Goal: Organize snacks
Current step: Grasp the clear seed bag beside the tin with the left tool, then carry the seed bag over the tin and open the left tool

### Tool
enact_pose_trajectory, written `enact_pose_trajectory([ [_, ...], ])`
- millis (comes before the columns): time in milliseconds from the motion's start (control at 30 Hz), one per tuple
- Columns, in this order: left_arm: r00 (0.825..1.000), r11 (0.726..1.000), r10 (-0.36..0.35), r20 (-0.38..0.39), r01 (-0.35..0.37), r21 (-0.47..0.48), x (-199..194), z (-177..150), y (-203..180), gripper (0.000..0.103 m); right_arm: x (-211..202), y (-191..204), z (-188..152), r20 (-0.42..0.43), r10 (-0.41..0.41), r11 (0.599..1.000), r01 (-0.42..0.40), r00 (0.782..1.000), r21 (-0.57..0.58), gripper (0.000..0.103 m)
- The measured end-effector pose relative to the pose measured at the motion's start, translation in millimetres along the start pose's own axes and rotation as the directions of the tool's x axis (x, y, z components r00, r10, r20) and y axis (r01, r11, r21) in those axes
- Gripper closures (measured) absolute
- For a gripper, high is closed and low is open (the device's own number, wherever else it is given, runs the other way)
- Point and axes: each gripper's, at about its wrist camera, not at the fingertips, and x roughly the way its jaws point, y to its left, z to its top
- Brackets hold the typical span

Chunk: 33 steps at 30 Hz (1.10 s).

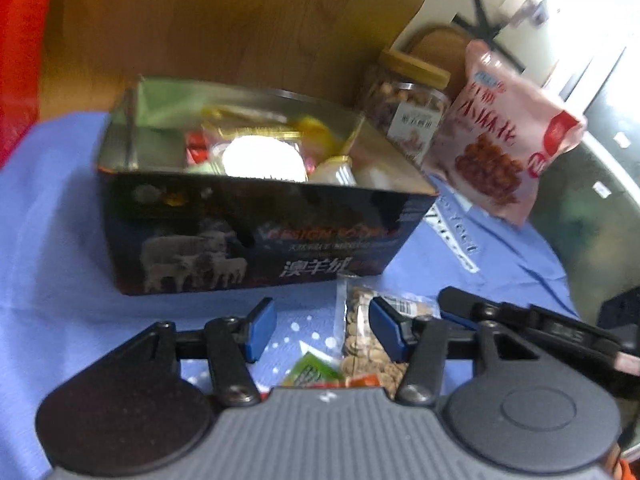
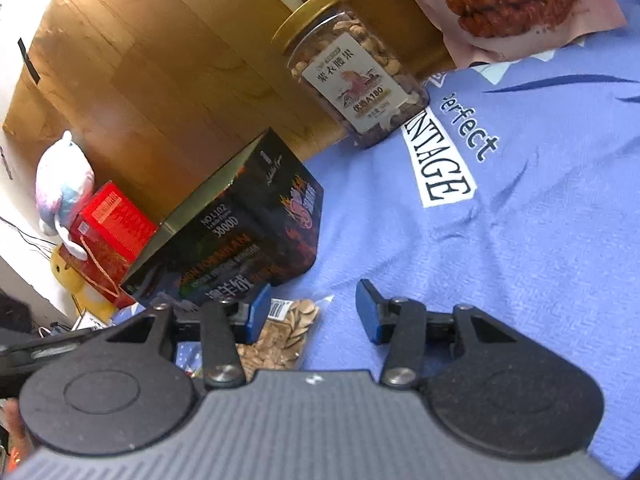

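Note:
A dark open box (image 1: 256, 232) printed with sheep stands on the blue cloth and holds several wrapped snacks (image 1: 262, 158). It also shows in the right wrist view (image 2: 248, 236). My left gripper (image 1: 322, 330) is open just in front of the box, above a clear packet of seeds (image 1: 366, 344) and a green packet (image 1: 312, 372). My right gripper (image 2: 312, 314) is open and empty, low over the cloth, with the seed packet (image 2: 280, 340) by its left finger. A nut jar (image 2: 352, 72) and a pink snack bag (image 1: 500, 136) stand behind.
A wooden panel (image 2: 160, 60) rises behind the box. A red gift box (image 2: 112, 232) and a plush toy (image 2: 64, 184) sit at the far left. The blue cloth (image 2: 520, 220) with printed letters stretches to the right. The other gripper's arm (image 1: 540, 328) lies at the right.

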Motion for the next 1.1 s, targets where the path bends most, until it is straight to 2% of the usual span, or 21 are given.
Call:
enact_pose_trajectory([
  [133,0.999,0.999,-0.045,-0.028,0.045,-0.001,16,2,-4,0.052,-1,-2,2,-0.012,0.037,0.999,-0.037,0.999,0.022,0.053],
  [167,0.996,0.997,-0.075,-0.038,0.075,-0.007,17,2,-4,0.060,0,-2,1,-0.028,0.057,0.998,-0.056,0.998,0.026,0.055],
  [200,0.991,0.993,-0.117,-0.062,0.116,-0.021,20,1,-4,0.067,2,0,-1,-0.050,0.075,0.997,-0.074,0.996,0.025,0.062],
  [233,0.991,0.992,-0.123,-0.059,0.122,-0.024,21,-1,-5,0.069,4,3,-4,-0.071,0.086,0.996,-0.085,0.994,0.015,0.065],
  [267,0.992,0.994,-0.112,-0.055,0.111,-0.010,21,-2,-7,0.076,5,6,-6,-0.086,0.091,0.996,-0.091,0.992,0.006,0.073],
  [300,0.994,0.995,-0.102,-0.049,0.102,0.002,21,-4,-8,0.079,6,8,-7,-0.101,0.096,0.995,-0.096,0.990,0.003,0.082],
  [367,0.994,0.995,-0.102,-0.042,0.102,-0.013,18,-7,-7,0.083,6,8,-9,-0.108,0.108,0.994,-0.107,0.988,0.015,0.083],
  [467,0.993,0.993,-0.112,-0.039,0.111,-0.045,12,-9,-6,0.083,2,3,-11,-0.102,0.161,0.985,-0.154,0.982,0.073,0.087],
  [567,0.993,0.993,-0.113,-0.023,0.112,-0.025,6,-8,-15,0.083,-5,-1,-14,-0.084,0.202,0.973,-0.190,0.976,0.129,0.090],
  [733,0.985,0.985,-0.174,0.005,0.174,0.000,-6,-5,-31,0.083,-31,2,-10,-0.013,0.218,0.964,-0.214,0.976,0.161,0.092],
  [833,0.977,0.977,-0.213,0.024,0.212,0.017,-14,-3,-44,0.079,-50,3,-4,0.034,0.221,0.960,-0.224,0.975,0.169,0.092],
  [867,0.975,0.975,-0.222,0.027,0.222,0.018,-16,-3,-47,0.067,-58,4,-3,0.052,0.227,0.958,-0.232,0.973,0.168,0.092],
  [900,0.972,0.972,-0.235,0.029,0.235,0.016,-19,-4,-50,0.047,-64,4,-2,0.068,0.229,0.958,-0.237,0.971,0.164,0.092],
  [933,0.969,0.970,-0.243,0.040,0.243,0.015,-22,-5,-50,0.043,-70,5,-1,0.082,0.234,0.956,-0.245,0.969,0.163,0.092],
  [1033,0.954,0.955,-0.296,0.047,0.295,0.033,-31,-11,-55,0.037,-84,6,3,0.115,0.256,0.946,-0.273,0.960,0.173,0.092],
  [1100,0.934,0.934,-0.356,0.036,0.355,0.029,-35,-15,-56,0.034,-88,4,5,0.130,0.290,0.930,-0.311,0.948,0.195,0.092],
])
